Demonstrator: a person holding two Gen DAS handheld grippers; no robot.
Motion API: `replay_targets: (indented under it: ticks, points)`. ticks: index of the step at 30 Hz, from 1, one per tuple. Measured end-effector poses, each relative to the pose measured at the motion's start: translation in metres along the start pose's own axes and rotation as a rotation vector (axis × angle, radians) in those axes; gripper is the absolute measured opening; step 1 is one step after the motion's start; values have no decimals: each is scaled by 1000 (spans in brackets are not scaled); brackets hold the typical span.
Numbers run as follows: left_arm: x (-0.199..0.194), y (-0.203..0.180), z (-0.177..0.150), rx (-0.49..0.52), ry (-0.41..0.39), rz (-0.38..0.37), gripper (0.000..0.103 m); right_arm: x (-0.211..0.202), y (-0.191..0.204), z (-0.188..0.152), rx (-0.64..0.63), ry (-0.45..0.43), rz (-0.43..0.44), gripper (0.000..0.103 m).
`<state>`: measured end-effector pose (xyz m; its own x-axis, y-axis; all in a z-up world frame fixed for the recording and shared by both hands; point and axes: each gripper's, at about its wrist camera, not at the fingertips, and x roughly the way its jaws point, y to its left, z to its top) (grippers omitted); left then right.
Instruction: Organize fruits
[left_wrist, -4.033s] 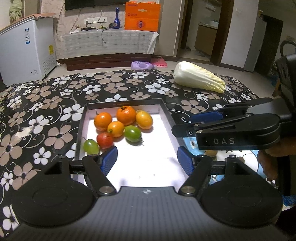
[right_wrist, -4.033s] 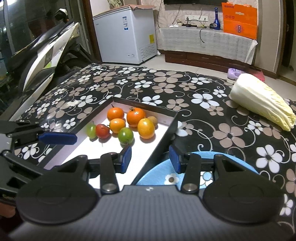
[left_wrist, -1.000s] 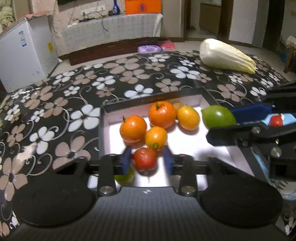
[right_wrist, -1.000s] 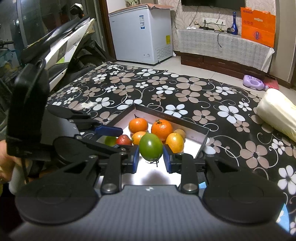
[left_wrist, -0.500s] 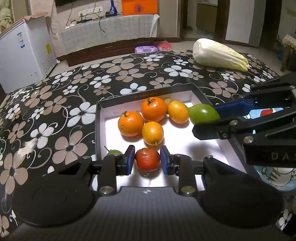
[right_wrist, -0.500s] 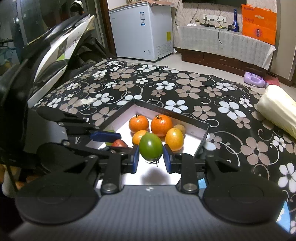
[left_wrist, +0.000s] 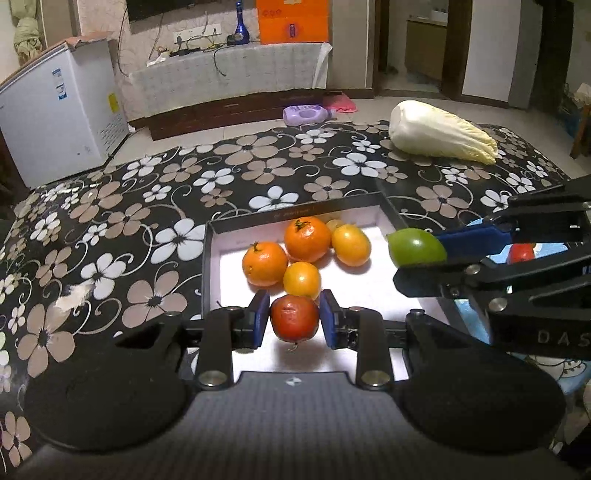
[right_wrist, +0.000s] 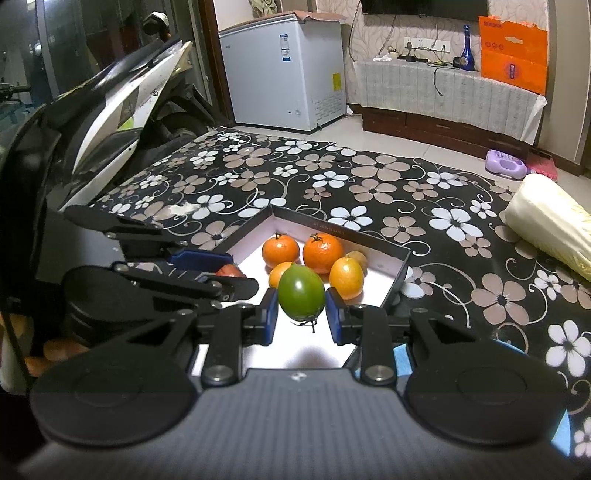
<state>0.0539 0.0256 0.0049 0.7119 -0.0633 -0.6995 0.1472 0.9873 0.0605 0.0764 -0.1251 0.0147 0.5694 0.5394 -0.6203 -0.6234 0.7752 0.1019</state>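
A black-rimmed white tray (left_wrist: 229, 225) on the flowered table holds several orange and yellow fruits (left_wrist: 307, 239). My left gripper (left_wrist: 294, 319) is shut on a red tomato (left_wrist: 294, 318), held above the tray's near part. My right gripper (right_wrist: 301, 314) is shut on a green tomato (right_wrist: 301, 292), held above the tray; it also shows in the left wrist view (left_wrist: 415, 246) at the tray's right edge. A blue plate (left_wrist: 546, 251) to the right of the tray holds a small red fruit (left_wrist: 521, 253), partly hidden by the right gripper.
A napa cabbage (left_wrist: 439, 132) lies at the table's far right. A white freezer (left_wrist: 55, 118) and a low cabinet stand on the floor beyond the table. A scooter (right_wrist: 122, 103) stands by the table's left side.
Both grippers have lifted a little with their tomatoes. The small green fruit seen beside the left gripper earlier is out of sight now.
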Motion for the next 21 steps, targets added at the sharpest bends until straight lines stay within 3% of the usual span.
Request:
replay_targets:
  ticks: [21]
  points:
    - [3, -21, 3, 41, 1, -11, 35, -17, -8, -5, 0, -9, 6, 31]
